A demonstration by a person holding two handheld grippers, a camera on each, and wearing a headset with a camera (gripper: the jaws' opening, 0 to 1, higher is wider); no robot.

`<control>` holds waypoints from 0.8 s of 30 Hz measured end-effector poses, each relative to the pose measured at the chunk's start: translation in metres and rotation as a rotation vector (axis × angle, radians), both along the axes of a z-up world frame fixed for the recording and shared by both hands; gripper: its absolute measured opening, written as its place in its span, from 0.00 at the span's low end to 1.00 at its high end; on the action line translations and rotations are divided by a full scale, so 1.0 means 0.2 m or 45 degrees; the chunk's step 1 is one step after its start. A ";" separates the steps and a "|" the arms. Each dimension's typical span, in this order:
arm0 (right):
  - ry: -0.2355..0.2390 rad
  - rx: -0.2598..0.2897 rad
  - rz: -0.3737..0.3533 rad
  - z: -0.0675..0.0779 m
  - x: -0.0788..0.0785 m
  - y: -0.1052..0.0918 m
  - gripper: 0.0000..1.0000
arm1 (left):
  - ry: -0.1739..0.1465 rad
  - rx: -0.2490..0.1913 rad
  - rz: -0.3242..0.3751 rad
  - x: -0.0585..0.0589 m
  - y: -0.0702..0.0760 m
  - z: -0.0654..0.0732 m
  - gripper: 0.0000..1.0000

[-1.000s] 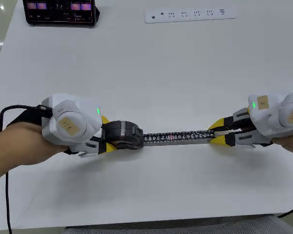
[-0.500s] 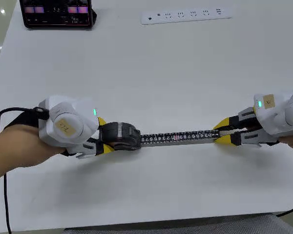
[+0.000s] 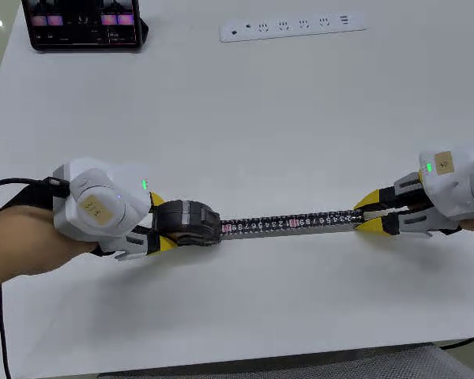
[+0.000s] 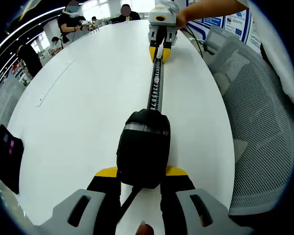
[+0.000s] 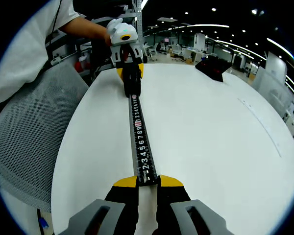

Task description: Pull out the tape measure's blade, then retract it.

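Tape measure case (image 3: 186, 223) sat on the white table (image 3: 245, 118), left of centre and near the front edge. The left gripper (image 3: 162, 229) had its jaws closed around the case's rear, and its own view showed the yellow tips hugging both sides of the case. The blade (image 3: 288, 223) ran out of the case to the right, straight and low over the table, with its long axis roughly parallel to the front edge. The right gripper (image 3: 369, 221) had its jaws pinched together on the blade's tip end; in the right gripper view the tape entered right between the yellow tips.

Key relation: the two grippers faced each other along one line, the blade's axis. Case at the left end, tip at the right end, well apart. Any further pull or the return feed would likely have to follow that same line — going off-axis risked kinking the blade. The right gripper was the one on the free end.

Room: bare table on both sides of the blade. A power strip (image 3: 292, 25) and a dark device (image 3: 80, 22) lay at the back edge, well apart from the work. The front edge was near, with a mesh chair (image 4: 255, 98) just beyond it.
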State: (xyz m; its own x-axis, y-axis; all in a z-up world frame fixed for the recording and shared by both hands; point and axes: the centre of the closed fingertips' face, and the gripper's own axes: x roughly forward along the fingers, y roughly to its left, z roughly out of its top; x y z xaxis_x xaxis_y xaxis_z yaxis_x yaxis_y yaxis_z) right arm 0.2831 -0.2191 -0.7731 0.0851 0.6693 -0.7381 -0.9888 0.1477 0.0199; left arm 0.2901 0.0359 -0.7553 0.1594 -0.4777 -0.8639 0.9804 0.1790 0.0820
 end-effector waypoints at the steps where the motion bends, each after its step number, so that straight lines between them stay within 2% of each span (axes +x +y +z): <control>1: 0.001 -0.003 0.002 0.00 0.00 0.00 0.09 | 0.000 0.000 -0.001 0.00 0.00 0.00 0.25; 24: -0.006 -0.056 -0.001 0.00 0.00 -0.10 0.09 | -0.003 0.007 -0.005 0.00 0.01 0.00 0.25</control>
State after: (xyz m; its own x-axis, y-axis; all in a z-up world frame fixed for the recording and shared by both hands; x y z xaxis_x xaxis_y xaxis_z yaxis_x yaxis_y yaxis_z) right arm 0.2821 -0.2401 -0.7730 0.0894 0.6364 -0.7662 -0.9888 0.1492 0.0085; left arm 0.2906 0.0370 -0.7551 0.1595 -0.4737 -0.8661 0.9810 0.1743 0.0853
